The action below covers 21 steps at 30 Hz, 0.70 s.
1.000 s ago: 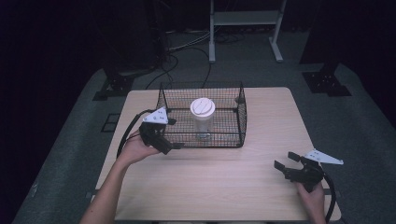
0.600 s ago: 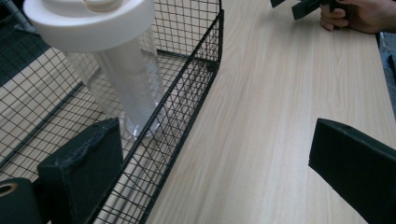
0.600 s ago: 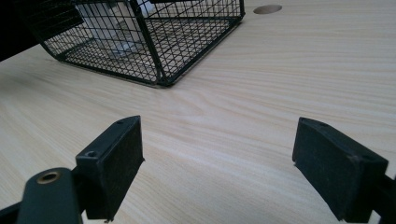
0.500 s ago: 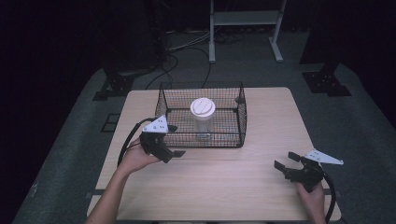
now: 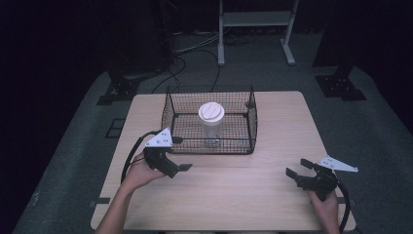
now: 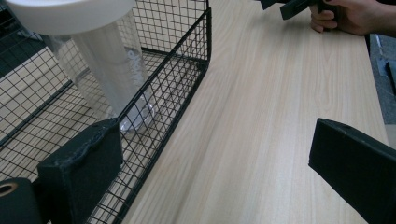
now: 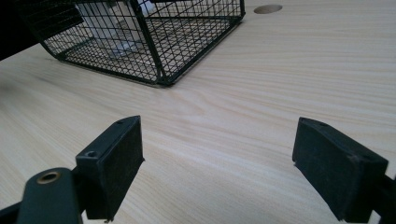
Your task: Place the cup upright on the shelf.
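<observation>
Pulled back from the wire basket (image 5: 209, 122) toward the table's (image 5: 234, 190) near edge since the earlier frames: left gripper (image 5: 176, 168), now just clear of the basket's front left corner, jaws spread wide and holding nothing (in the left gripper view, one pad (image 6: 81, 163) close against the mesh, the other over bare wood). At centre, inside the basket: clear tumbler with white lid (image 5: 211, 120), upright on the basket floor, apparently released and untouched by either tool; same tumbler seen through the mesh in the left gripper view (image 6: 105, 70). At right, well apart from the basket near the table's front right corner: right gripper (image 5: 298, 171), unmoved across the frames, jaws likewise wide and empty, pointed across open wood toward the basket's corner (image 7: 154, 42). Judged stage: placement of the tumbler in the basket seemingly complete, left hand (image 5: 141, 173) in retreat; remaining, at most, return of the left gripper to a resting position like that of the right
</observation>
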Available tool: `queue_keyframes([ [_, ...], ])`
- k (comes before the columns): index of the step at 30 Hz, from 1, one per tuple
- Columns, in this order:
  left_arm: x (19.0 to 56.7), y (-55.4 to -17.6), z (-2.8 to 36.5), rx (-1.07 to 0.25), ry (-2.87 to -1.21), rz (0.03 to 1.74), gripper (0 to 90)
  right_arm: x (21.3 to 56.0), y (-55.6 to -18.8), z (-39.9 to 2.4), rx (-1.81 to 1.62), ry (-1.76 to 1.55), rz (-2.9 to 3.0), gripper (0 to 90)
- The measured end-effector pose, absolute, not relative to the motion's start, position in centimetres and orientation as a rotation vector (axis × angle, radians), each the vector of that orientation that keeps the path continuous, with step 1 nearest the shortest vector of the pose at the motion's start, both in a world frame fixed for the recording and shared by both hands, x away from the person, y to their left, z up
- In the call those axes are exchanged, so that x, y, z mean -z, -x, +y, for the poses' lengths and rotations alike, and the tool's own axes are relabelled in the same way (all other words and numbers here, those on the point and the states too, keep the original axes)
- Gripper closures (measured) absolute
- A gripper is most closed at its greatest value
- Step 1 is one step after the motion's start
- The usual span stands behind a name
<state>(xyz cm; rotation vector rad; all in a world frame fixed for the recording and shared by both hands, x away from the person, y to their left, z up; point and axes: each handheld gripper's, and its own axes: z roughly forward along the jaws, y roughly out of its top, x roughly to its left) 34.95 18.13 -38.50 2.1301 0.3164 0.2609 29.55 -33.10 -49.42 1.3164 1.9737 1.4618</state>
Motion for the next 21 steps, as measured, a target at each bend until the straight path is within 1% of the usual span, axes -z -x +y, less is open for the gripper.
queue_keyframes([
  [11, 40.5, -33.7, 18.3, -0.219, -2.086, 0.336, 2.0, 49.4, -29.5, -33.1, -1.461, -1.318, 1.974, 15.2],
  [21, 41.5, -32.4, 18.8, -0.226, -2.066, 0.354, 2.1, 49.4, -29.5, -33.1, -1.459, -1.317, 1.974, 15.2],
])
